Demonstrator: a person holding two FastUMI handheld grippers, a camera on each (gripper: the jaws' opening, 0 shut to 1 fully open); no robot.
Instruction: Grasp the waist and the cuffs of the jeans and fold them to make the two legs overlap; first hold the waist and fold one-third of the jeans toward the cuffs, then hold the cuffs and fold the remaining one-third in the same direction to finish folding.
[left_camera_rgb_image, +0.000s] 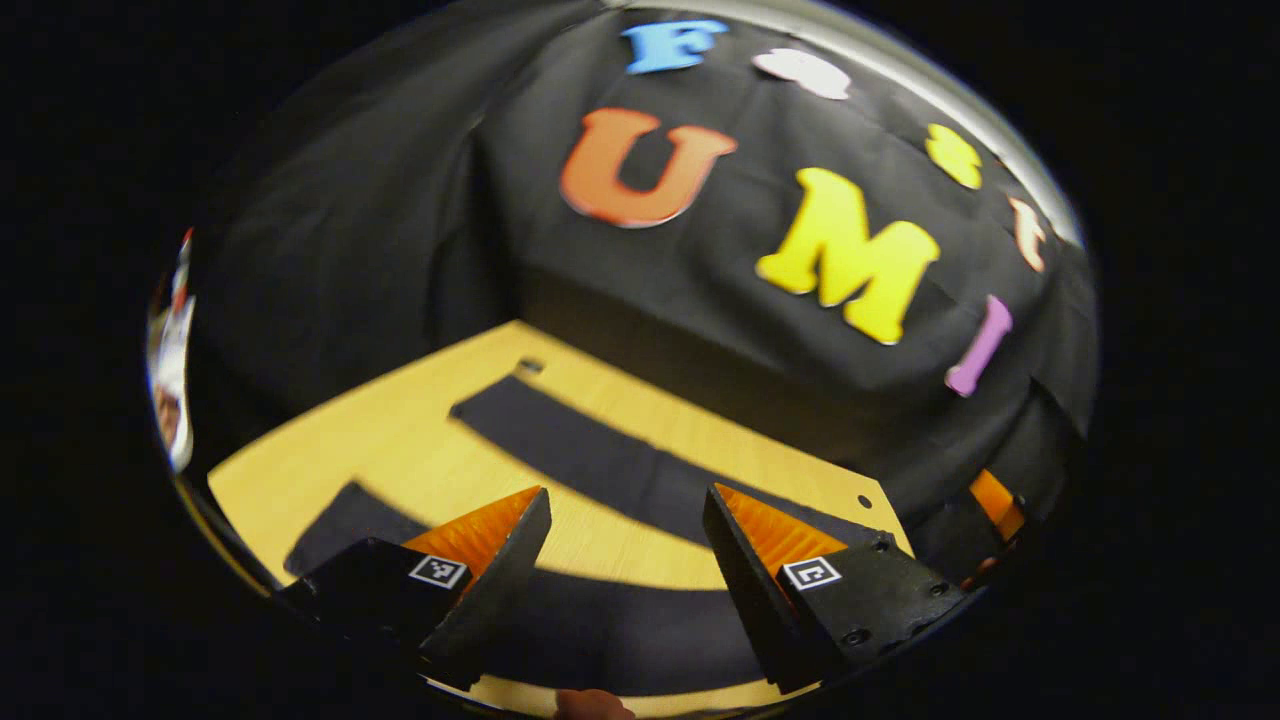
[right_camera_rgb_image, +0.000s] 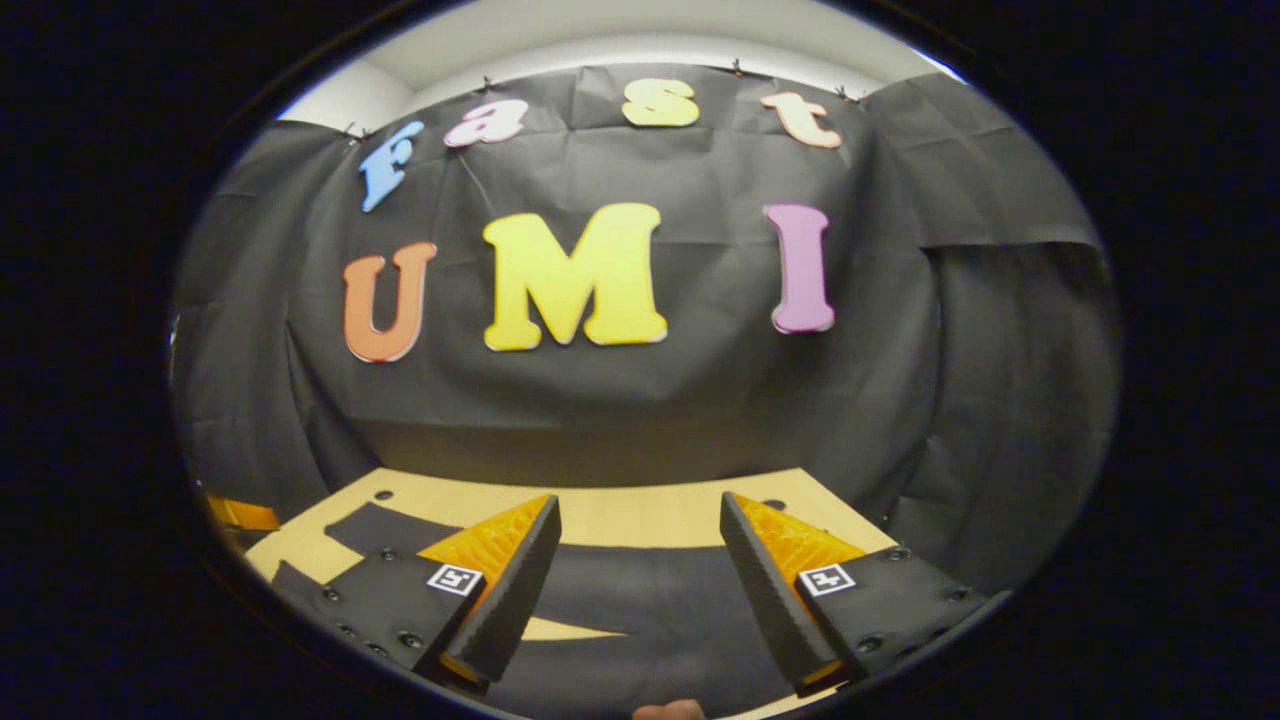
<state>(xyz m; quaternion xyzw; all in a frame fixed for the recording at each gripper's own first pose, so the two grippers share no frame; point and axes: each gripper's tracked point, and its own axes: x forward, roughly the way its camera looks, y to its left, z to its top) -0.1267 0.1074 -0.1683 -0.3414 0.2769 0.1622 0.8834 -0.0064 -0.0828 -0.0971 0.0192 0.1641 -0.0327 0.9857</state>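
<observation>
Black jeans (left_camera_rgb_image: 600, 460) lie flat on a light wooden table (left_camera_rgb_image: 400, 440), the two legs spread apart in a V. One leg runs toward the far left corner; the other leg (left_camera_rgb_image: 350, 520) lies nearer, along the front. My left gripper (left_camera_rgb_image: 626, 495) hovers open above the jeans, with bare table and dark cloth between its fingers. In the right gripper view the jeans (right_camera_rgb_image: 640, 590) spread under my right gripper (right_camera_rgb_image: 640, 500), which is open and holds nothing. The right gripper (left_camera_rgb_image: 990, 520) also appears at the far right of the left gripper view.
The booth's black cloth wall stands close behind the table's far edge (right_camera_rgb_image: 450, 490). Small holes (left_camera_rgb_image: 530, 366) mark the tabletop near its corners. A person's fingertip (left_camera_rgb_image: 590, 705) peeks in at the bottom. Something orange (right_camera_rgb_image: 240, 515) sits at the far left of the right gripper view.
</observation>
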